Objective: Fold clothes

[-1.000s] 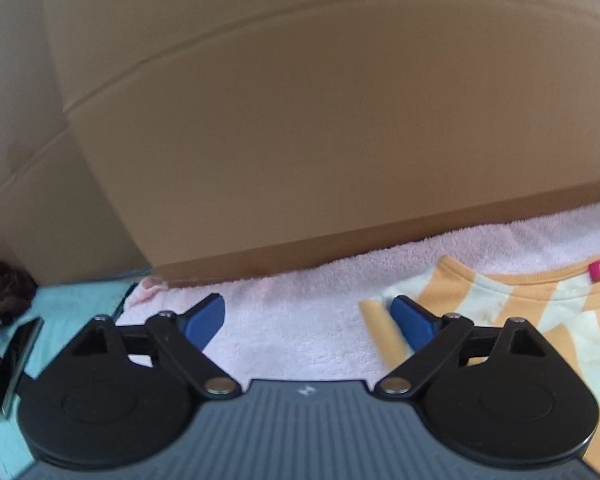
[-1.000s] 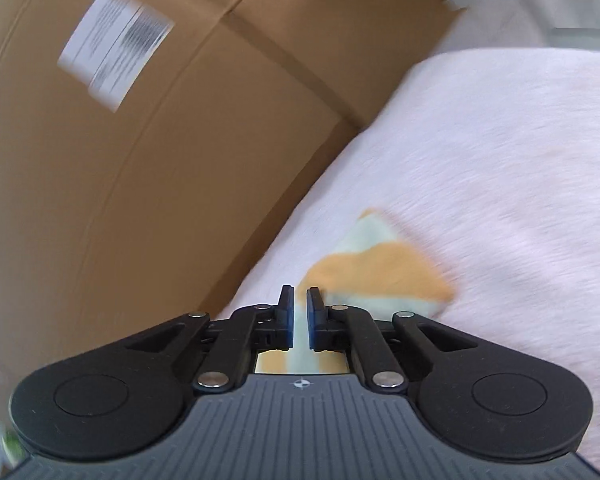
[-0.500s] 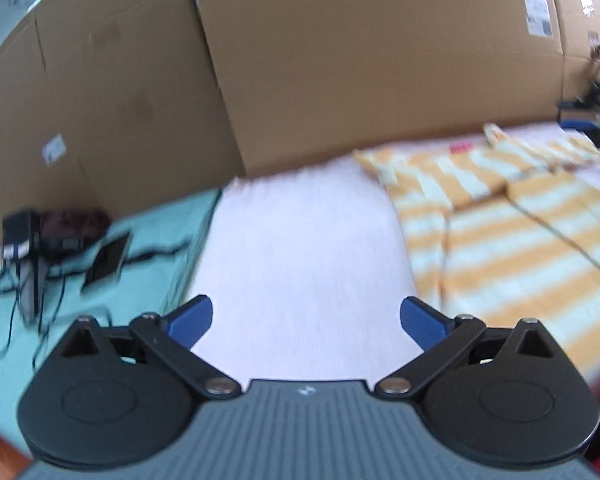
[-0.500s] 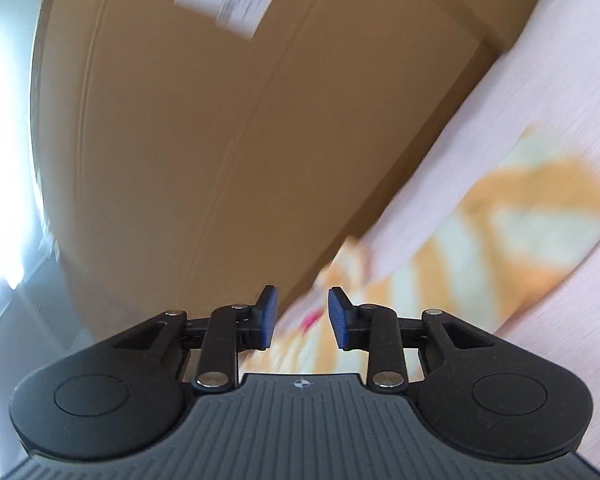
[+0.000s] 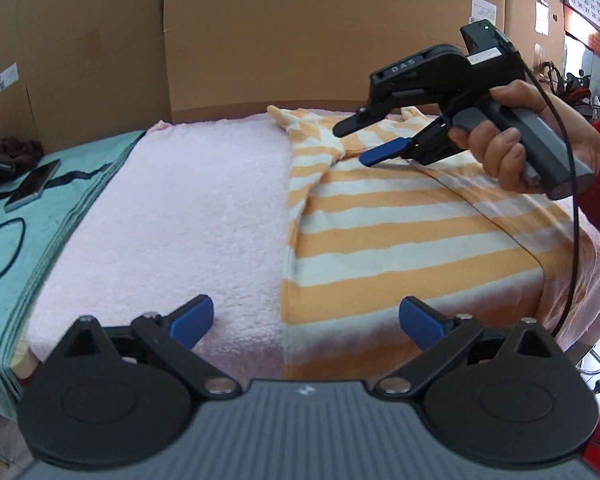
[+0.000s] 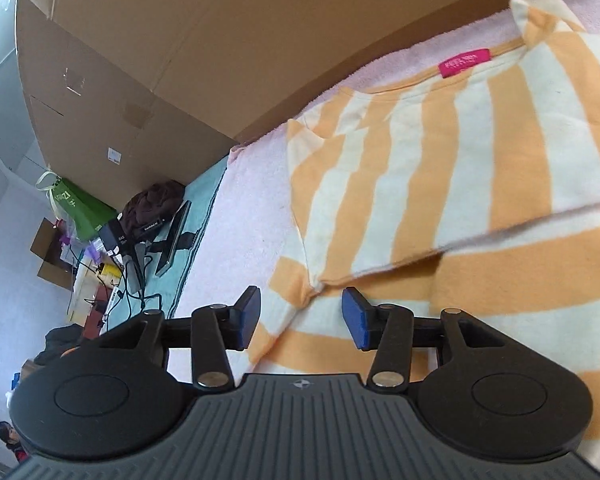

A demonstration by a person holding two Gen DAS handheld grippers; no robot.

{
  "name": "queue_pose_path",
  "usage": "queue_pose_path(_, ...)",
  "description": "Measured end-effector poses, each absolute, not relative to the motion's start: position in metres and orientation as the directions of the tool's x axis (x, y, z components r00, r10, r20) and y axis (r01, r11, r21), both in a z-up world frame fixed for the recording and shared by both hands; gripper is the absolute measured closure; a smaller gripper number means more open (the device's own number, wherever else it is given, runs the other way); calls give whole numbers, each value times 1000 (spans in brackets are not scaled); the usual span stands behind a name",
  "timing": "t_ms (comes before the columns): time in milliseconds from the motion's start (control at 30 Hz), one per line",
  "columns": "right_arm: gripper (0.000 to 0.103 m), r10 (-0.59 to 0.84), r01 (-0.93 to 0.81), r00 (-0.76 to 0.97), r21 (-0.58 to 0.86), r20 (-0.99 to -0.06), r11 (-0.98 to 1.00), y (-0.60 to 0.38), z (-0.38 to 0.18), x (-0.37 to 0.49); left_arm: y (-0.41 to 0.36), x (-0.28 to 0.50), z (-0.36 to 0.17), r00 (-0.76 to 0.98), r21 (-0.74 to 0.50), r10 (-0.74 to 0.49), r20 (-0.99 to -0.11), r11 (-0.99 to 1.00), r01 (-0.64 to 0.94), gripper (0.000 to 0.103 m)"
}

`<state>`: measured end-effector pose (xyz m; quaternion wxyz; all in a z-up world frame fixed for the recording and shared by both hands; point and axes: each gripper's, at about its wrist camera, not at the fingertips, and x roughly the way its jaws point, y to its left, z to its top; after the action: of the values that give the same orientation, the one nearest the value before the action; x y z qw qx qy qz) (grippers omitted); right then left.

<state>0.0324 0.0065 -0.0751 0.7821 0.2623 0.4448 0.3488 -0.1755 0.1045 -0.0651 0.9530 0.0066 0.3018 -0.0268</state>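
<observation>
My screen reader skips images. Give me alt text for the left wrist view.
An orange-and-white striped shirt lies partly folded on a pink towel. The open left gripper hovers at its near hem; the right gripper, hand-held, jaws opening and empty, hangs over the far sleeve.

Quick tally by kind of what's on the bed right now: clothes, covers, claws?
Striped shirt: 1
Pink towel: 1
Teal sheet: 1
Claws: 2, left claw open, right claw opening, nothing held
Total: 5

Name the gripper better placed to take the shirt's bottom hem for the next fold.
Left. The left gripper is wide open right over the shirt's near hem; the right gripper hangs up by the collar, jaws opening, empty.
</observation>
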Motion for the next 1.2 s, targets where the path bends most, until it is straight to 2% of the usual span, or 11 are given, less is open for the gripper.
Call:
queue_pose_path(167,59,763,-271,456,745,-459,610,12,-84,51,106,-168,-68,828,-29,-55,-558,998,47,1)
queue_pose_path(233,95,754,-288,462,724,-468,626,14,-83,51,105,-168,-67,827,-33,-57,-559,998,47,1)
queue_pose_path(300,94,753,-306,479,719,-450,624,6,-80,50,105,-168,-66,825,-37,-60,-562,998,48,4)
queue_pose_path(467,94,804,-438,486,700,-343,564,-6,-72,54,106,-176,-55,807,-95,-135,-575,991,98,48)
queue_pose_path(600,94,850,-414,462,786,-253,459,-20,-84,66,107,-177,-53,799,-124,-148,-582,988,92,48)
queue_pose_path(667,93,857,-378,456,819,-241,431,-25,-88,72,110,-177,-53,796,-151,-167,-582,984,97,25)
queue_pose_path(833,91,858,-298,443,860,-259,414,-31,-98,80,114,-176,-56,789,-165,-235,-568,971,170,19)
queue_pose_path(1000,91,858,-329,451,847,-247,416,-31,-91,74,139,-165,-54,767,-284,-332,-549,937,203,42)
queue_pose_path(1100,91,844,-358,467,816,-265,454,-28,-87,71,154,-163,-52,756,-352,-352,-552,920,171,66)
queue_pose_path(1167,91,830,-374,481,791,-280,484,-27,-84,69,156,-169,-51,754,-350,-324,-571,927,134,103)
queue_pose_path(1200,91,824,-380,489,781,-285,496,-27,-84,68,155,-173,-50,753,-340,-307,-582,933,117,103)
